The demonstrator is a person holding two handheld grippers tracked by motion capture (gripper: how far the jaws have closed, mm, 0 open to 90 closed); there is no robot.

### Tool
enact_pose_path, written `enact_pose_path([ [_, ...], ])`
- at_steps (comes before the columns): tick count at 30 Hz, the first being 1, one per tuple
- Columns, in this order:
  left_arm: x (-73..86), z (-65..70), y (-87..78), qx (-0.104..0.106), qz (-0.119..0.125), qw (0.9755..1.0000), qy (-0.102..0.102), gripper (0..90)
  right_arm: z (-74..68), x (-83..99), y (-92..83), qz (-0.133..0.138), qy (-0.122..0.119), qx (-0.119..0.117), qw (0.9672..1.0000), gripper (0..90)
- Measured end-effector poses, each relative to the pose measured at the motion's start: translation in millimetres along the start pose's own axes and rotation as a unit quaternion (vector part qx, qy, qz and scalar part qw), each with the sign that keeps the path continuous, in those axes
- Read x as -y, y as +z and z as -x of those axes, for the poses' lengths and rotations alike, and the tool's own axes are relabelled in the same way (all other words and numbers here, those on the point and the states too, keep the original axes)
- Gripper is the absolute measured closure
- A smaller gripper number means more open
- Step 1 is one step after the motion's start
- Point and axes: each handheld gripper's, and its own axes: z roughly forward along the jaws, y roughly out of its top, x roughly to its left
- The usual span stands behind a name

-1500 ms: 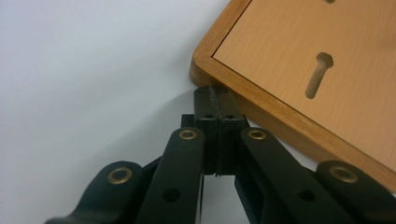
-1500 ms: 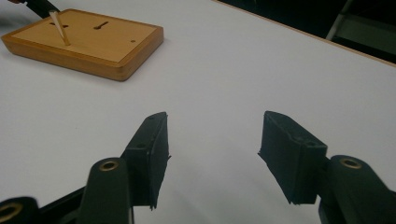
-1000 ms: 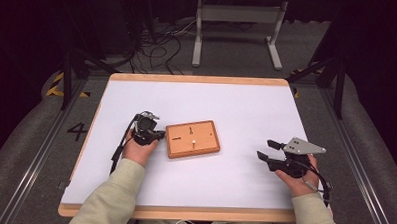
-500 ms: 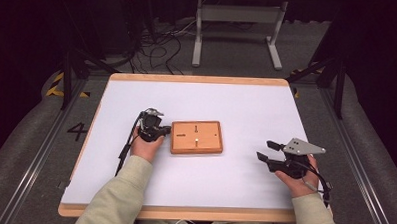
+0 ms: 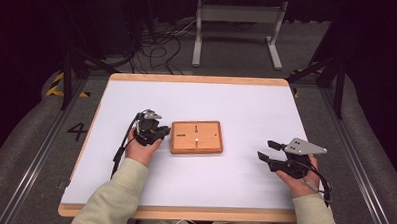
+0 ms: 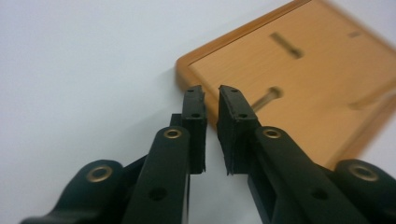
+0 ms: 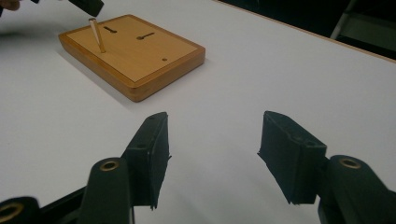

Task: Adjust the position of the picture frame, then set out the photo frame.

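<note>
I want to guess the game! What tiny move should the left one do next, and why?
Probably draw the left hand-held gripper a little away from the wooden board. Its jaws have just been opening, nothing sits between them, and they hang close to the board's edge.

White table top [image 5: 246, 108] with wooden rim, centred in my frame. Wooden board [image 5: 196, 137] lies flat near middle, small pale peg [image 5: 197, 140] standing on it, two dark slots on its face. Left gripper [image 5: 161, 133] just beside board's left edge, jaws just been opening, nothing seen between them. Right gripper [image 5: 265, 150] well apart to the right, jaws spread, empty, grey plate on top. I note cream sleeves [image 5: 118, 194] entering from bottom edge.
</note>
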Motion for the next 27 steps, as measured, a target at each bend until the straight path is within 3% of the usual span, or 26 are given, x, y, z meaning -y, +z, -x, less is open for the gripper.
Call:
enact_pose_path([
  [3, -1.2, 12.3, -19.5, 0.024, 0.023, 0.9988, 0.035, 73.6, -0.4, -0.3, 0.1, 0.000, -0.001, 0.000, 1.0000, 42.5],
  [6, 0.2, 17.9, -30.4, 0.038, 0.024, 0.9974, 0.057, 67.3, -0.5, -0.5, -0.3, 0.000, 0.000, 0.001, 1.0000, 42.5],
  [11, 5.3, 21.3, -42.9, 0.058, 0.027, 0.9958, 0.065, 59.0, -1.4, -1.1, -0.2, -0.001, -0.003, 0.000, 1.0000, 42.4],
  [14, 9.7, 25.4, -49.9, 0.068, 0.031, 0.9936, 0.085, 55.7, -1.5, -1.3, 0.1, 0.000, -0.002, 0.000, 1.0000, 42.4],
  [17, 10.1, 28.2, -51.2, 0.072, 0.033, 0.9926, 0.092, 52.5, -1.6, -1.1, 0.0, -0.001, -0.003, 0.000, 1.0000, 42.3],
  [22, 7.1, 39.2, -46.1, 0.096, 0.032, 0.9875, 0.121, 47.8, -2.0, -1.5, 0.3, 0.000, -0.005, -0.001, 1.0000, 42.3],
  [27, 4.3, 49.1, -40.1, 0.115, 0.031, 0.9841, 0.131, 46.5, -1.7, -0.6, -1.0, 0.000, -0.004, 0.000, 1.0000, 42.2],
])
